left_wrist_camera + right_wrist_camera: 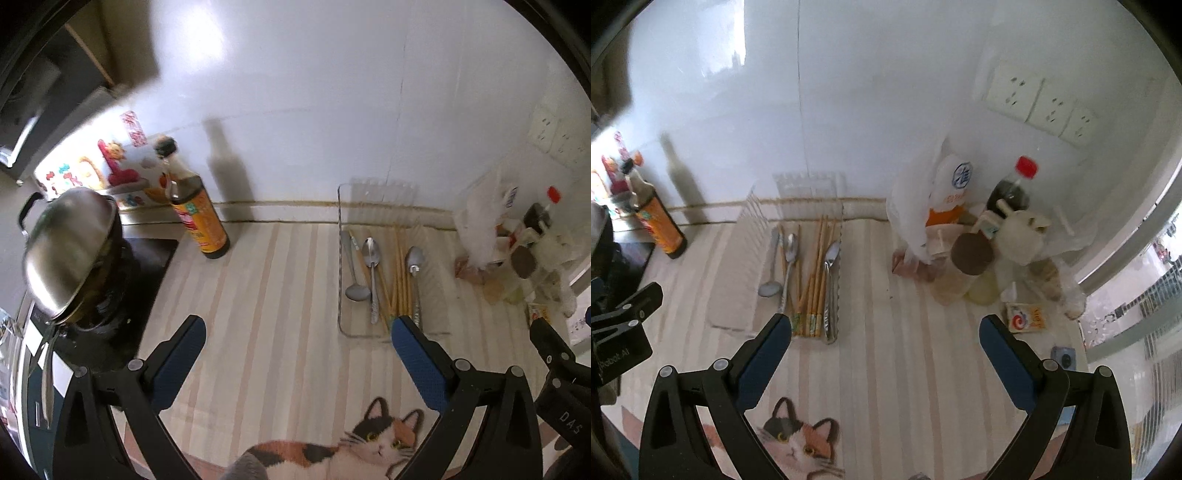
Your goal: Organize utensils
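Seemingly between picks, left gripper and right gripper hover jaws apart and empty; spoons and chopsticks lie in the clear tray at eleven o'clock, awaiting sorting.

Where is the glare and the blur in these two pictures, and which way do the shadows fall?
Left wrist view: a bright patch of glare on the white wall, the steel pot lid smeared by blur, and the sauce bottle throwing its shadow up the wall to the right. Right wrist view: a window reflection on the wall, strong fisheye bending at the edges, the clear tray fairly sharp.
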{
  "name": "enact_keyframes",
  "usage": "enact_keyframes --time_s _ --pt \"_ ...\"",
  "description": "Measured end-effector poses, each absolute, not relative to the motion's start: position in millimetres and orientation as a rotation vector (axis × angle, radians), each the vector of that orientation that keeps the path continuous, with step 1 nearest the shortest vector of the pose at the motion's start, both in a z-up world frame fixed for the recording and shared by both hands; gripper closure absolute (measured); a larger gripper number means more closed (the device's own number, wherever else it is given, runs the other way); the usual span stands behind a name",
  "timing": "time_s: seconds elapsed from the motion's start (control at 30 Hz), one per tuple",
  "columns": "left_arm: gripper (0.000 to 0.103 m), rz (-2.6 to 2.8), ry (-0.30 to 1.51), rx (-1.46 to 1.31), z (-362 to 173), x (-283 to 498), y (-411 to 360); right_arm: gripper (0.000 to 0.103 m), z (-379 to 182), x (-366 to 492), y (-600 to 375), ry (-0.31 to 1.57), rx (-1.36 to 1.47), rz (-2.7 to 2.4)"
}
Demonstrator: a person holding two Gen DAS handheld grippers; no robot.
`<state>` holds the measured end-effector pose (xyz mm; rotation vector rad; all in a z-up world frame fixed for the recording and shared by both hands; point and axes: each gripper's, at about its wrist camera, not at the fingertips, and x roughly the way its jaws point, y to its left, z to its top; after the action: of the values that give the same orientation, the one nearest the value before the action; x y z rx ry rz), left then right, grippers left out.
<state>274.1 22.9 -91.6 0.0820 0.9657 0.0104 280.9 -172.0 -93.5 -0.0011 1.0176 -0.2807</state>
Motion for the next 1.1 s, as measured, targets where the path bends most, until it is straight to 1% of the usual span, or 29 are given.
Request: enact_keyframes --time_s 0.3,0.6,0.83,1.1 --pt "0.000 0.013 0.882 0.043 -34.3 192.7 26.7 0.000 -29.4 196.1 -160.6 0.898 0.012 -0.265" --pt "0.000 0.011 0.834 0.028 6.2 124.0 30.6 0.000 24.9 125.7 -144.9 0.809 -0.002 -0.250" --pt "0.000 0.012 0.800 0.029 32.1 96.6 33.7 0.000 54.4 90.1 -136.3 0.787 0.015 -0.245" --pt "0.000 -0.002 0.810 0.039 36.2 90.5 35.5 0.000 71.3 77.9 -129.1 0.767 0.022 -0.258"
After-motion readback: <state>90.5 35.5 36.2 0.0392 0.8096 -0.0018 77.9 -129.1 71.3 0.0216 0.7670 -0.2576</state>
